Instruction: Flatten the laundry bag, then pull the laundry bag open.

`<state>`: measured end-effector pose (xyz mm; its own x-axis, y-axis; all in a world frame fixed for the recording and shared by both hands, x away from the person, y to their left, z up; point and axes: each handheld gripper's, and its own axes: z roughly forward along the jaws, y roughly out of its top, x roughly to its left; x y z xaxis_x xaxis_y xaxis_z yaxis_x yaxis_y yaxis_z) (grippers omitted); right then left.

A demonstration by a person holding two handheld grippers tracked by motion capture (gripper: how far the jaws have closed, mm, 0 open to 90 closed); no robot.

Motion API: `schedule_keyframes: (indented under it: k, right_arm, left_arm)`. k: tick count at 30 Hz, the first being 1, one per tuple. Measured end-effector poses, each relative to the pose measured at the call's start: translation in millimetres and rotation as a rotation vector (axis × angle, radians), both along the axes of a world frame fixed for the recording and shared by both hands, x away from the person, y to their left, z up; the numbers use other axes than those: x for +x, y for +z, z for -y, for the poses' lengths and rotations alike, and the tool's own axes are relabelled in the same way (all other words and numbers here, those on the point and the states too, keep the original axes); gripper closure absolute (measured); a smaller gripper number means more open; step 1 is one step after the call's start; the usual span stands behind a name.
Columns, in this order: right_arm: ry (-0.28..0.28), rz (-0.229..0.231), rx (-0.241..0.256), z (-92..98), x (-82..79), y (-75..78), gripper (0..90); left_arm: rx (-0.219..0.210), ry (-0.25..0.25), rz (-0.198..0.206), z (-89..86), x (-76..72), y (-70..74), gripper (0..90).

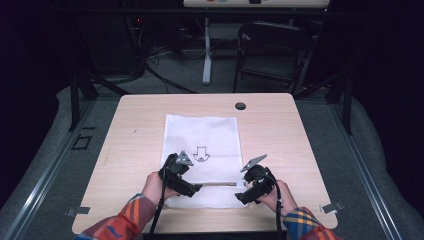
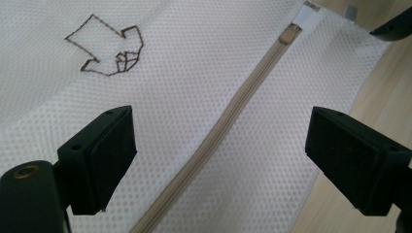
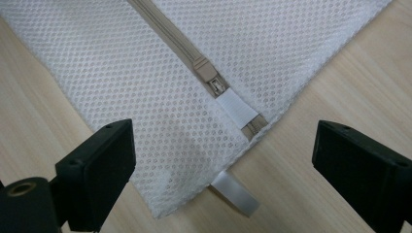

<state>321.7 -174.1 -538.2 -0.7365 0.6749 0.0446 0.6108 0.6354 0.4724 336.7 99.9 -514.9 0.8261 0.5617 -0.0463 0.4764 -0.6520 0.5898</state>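
Note:
A white mesh bag [image 1: 202,137] with a stitched arrow mark [image 1: 201,154] lies flat on the wooden table [image 1: 130,140]. A beige zipper [image 1: 220,184] runs across its near end. My left gripper [image 1: 196,189] hovers over the zipper's left part, open; its jaws straddle the zipper line [image 2: 228,116]. My right gripper [image 1: 243,190] is open above the bag's near right corner. There the zipper slider [image 3: 206,72] sits closed against a white end tab [image 3: 236,110], and a white ribbon loop [image 3: 236,193] sticks out from under the corner.
A dark round grommet [image 1: 240,106] sits near the table's far edge. Beyond the table stand a black folding chair [image 1: 272,50] and a white desk leg [image 1: 206,50]. Bare wood lies left and right of the bag.

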Motion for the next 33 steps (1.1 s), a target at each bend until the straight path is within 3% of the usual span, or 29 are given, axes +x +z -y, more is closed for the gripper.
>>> schedule_keyframes:
  k: [8,18,25,29,33]
  right_arm:
    - [-0.008,0.026,0.001,0.2,0.1,2.7,13.8]
    - [-0.008,0.058,0.002,-1.1,0.9,3.3,21.8]
    - [-0.019,0.07,0.0,-0.7,3.0,2.6,42.3]
    - [-0.039,0.075,0.01,3.0,3.8,2.3,58.4]
    - [-0.052,0.085,0.03,5.1,5.4,1.3,73.0]
  left_arm:
    - [-0.008,-0.041,0.002,24.2,5.5,-3.4,12.2]
    - [-0.006,-0.079,-0.003,40.5,7.1,-8.0,14.7]
    - [-0.011,-0.101,-0.003,48.1,9.5,-13.3,18.1]
    - [-0.015,-0.105,0.006,55.4,9.7,-16.9,22.5]
    - [-0.067,-0.113,-0.02,61.1,11.0,-24.1,32.0]
